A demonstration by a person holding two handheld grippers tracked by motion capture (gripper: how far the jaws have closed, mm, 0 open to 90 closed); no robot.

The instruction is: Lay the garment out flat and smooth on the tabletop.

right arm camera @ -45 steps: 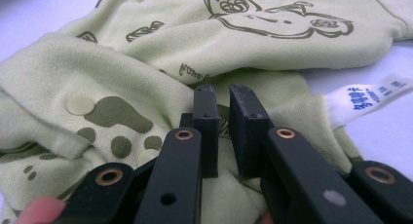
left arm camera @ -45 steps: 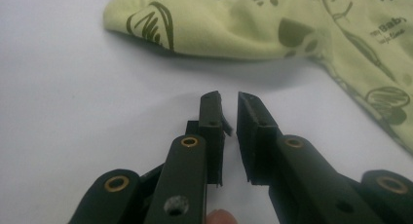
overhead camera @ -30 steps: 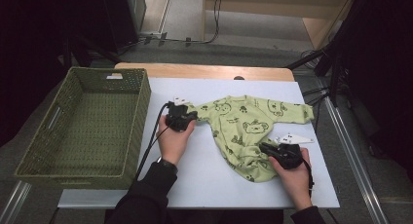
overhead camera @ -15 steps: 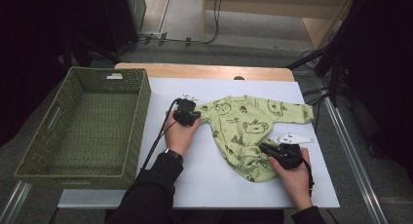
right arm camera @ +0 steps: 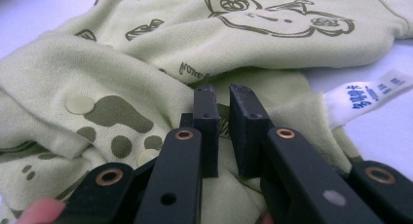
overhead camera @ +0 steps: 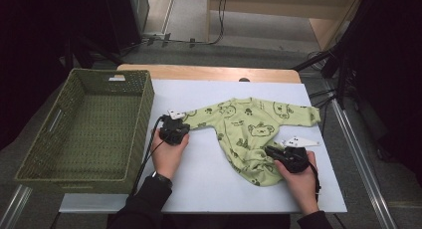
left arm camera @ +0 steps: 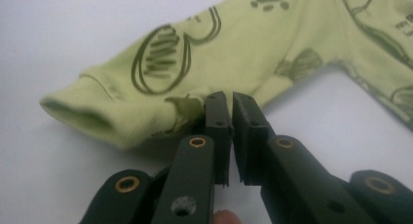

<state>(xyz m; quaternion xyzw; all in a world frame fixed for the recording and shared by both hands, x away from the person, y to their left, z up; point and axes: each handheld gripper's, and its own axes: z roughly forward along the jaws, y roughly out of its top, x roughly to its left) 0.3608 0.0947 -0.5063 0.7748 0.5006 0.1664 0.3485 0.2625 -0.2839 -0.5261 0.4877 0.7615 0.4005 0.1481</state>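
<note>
Onesie first: pale green cotton baby onesie (overhead camera: 251,134) with dark animal prints lies spread on the white table sheet (overhead camera: 209,179), sleeves out to both sides, lower part bunched toward the person's side, well apart from nothing but the basket. Big woven olive-green rectangular basket (overhead camera: 87,127) sits left of the sheet with nothing in it, so no packing done; folding, as I read it, is barely started. Left gripper (left arm camera: 229,104) sits at the cuffed end of the near sleeve (left arm camera: 146,95); jaws have just been opening a touch, a slim gap shows, fabric beside the left pad but not clamped from what I see. Right gripper (right arm camera: 221,100) is at the bunched hem, jaws nearly together with a fold of cloth between them, looks pinched. White care label (right arm camera: 367,95) pokes out beside it. Left: fold, then basket.
</note>
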